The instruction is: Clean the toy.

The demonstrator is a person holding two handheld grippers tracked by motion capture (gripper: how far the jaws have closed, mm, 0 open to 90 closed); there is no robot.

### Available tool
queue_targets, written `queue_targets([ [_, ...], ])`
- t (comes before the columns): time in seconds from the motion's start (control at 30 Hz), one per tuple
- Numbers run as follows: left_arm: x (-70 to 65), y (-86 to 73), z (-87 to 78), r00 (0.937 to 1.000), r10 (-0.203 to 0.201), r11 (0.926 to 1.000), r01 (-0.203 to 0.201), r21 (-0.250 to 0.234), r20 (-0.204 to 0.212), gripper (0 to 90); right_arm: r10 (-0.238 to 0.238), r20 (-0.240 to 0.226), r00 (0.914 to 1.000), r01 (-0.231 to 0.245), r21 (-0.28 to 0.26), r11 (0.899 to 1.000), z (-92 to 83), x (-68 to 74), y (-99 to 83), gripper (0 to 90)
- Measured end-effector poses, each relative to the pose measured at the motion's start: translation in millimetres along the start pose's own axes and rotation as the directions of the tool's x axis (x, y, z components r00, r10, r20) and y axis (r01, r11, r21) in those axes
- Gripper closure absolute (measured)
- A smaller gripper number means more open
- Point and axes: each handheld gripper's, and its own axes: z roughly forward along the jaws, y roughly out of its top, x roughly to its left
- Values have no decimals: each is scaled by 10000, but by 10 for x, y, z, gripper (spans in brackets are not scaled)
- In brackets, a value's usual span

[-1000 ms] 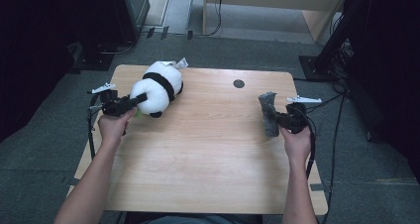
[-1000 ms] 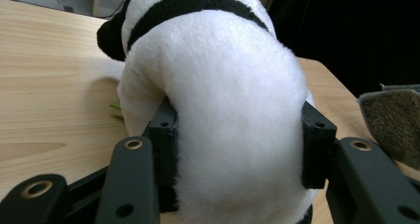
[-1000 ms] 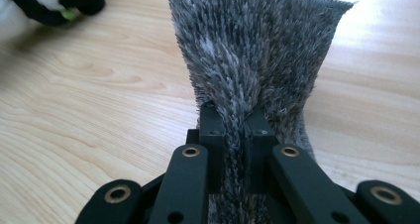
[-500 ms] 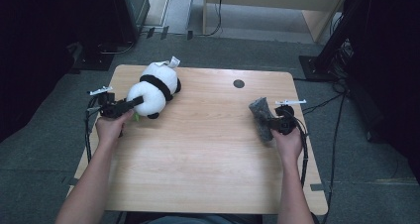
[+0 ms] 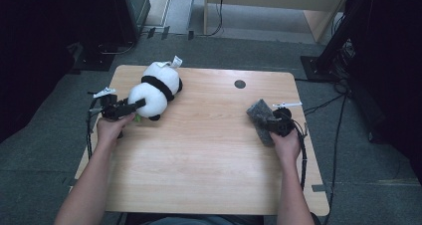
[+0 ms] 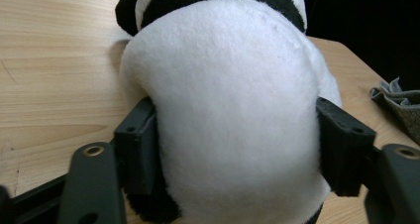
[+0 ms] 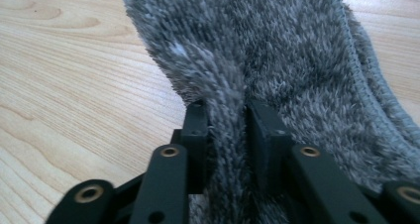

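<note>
A black-and-white panda plush (image 5: 155, 87) lies on the wooden table (image 5: 199, 160) at the back left. My left gripper (image 5: 140, 104) holds its white body (image 6: 228, 110) from the near side. Both pads (image 6: 141, 149) touch the fur, and the jaws have just been opening. At the right lies a grey fluffy cloth (image 5: 261, 118), partly on the tabletop. My right gripper (image 5: 271, 127) pinches an upright fold of that cloth (image 7: 277, 50) between its pads (image 7: 198, 130). These jaws have also just been opening, with the fold still between them.
A round black hole (image 5: 240, 84) sits near the table's far edge. Black stands and cables (image 5: 343, 65) crowd the floor at the right, and dark equipment (image 5: 124, 16) at the back left. The grey cloth (image 6: 401, 105) lies beyond the panda in the left gripper view.
Both hands have sunk toward the table. The right hand has brought the cloth down and a little left onto the wood. The panda has settled lower on the tabletop.
</note>
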Motion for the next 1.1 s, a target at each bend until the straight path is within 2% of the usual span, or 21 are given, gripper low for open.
queue_targets([
  [0.07,-9,33,-2,9999,-121,9996,123,259,-69,228,-45,-34,10000,45,33,10000,5,-4,-3,662],
  [0.17,-25,69,-5,9998,-77,9987,85,504,-158,174,-83,-28,10000,83,33,10000,4,-9,-7,616],
  [0.33,-77,121,-37,9988,113,9972,-78,737,-476,137,-59,-72,10000,58,-39,10000,-22,-8,-4,571],
  [0.5,-125,163,-97,9955,498,9962,-438,747,-803,138,-80,-299,9995,68,-400,9992,-62,-13,6,427],
  [0.67,-171,219,-208,9961,615,9978,-598,281,-636,155,-224,-547,9983,175,-891,9959,-130,27,29,348],
  [0.8,-235,236,-241,9948,839,9960,-819,349,-579,159,-429,-788,9960,336,-1160,9927,-188,101,51,345],
  [0.93,-314,248,-253,9923,1110,9933,-1091,373,-544,159,-688,-819,9943,590,-1172,9914,-212,183,63,348],
  [1.03,-385,254,-259,9918,1237,9919,-1227,333,-318,161,-874,-778,9931,780,-1164,9901,-226,246,67,350],
  [1.1,-424,247,-255,9900,1398,9890,-1387,514,-175,161,-956,-780,9924,857,-1216,9889,-251,289,66,351],
])
